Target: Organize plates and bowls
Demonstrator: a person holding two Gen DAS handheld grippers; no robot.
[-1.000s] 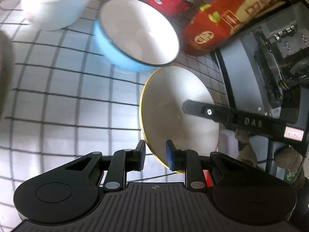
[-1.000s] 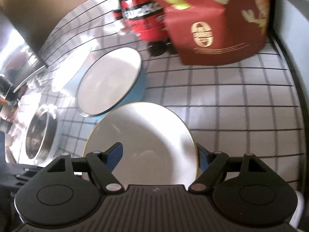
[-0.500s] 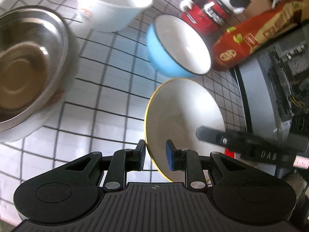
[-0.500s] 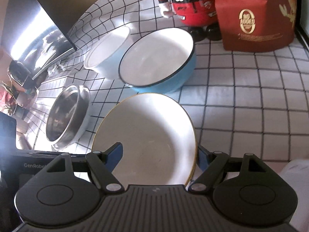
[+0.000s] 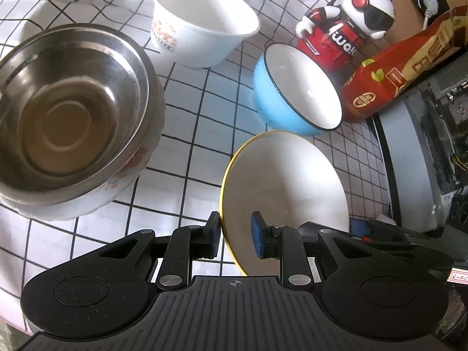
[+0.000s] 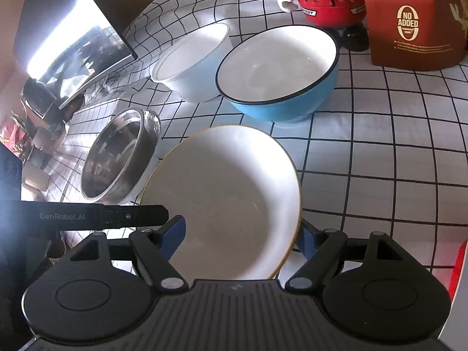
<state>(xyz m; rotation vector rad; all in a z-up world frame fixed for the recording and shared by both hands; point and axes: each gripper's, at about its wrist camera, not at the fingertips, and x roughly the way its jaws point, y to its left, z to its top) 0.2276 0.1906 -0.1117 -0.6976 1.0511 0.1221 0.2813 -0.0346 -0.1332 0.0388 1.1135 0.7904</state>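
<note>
Left gripper (image 5: 235, 235) clamped on the near rim of the yellow-rimmed bowl (image 5: 286, 181), bowl tilted above the checked tablecloth (image 5: 190, 146). Right gripper (image 6: 242, 234) spread wide, fingers flanking the same bowl. Blue bowl (image 5: 295, 93) just beyond; steel bowl (image 5: 70, 111) to the left.

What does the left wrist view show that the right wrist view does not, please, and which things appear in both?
Only the left wrist view shows the toy figure's head and the grey equipment at the right edge.

Only the right wrist view shows the tilted reflective panel at upper left.

Both show the yellow-rimmed bowl, its rim between the left tool's pads, the steel bowl, the white tub, the blue bowl and the red bag on the checked cloth.
</note>
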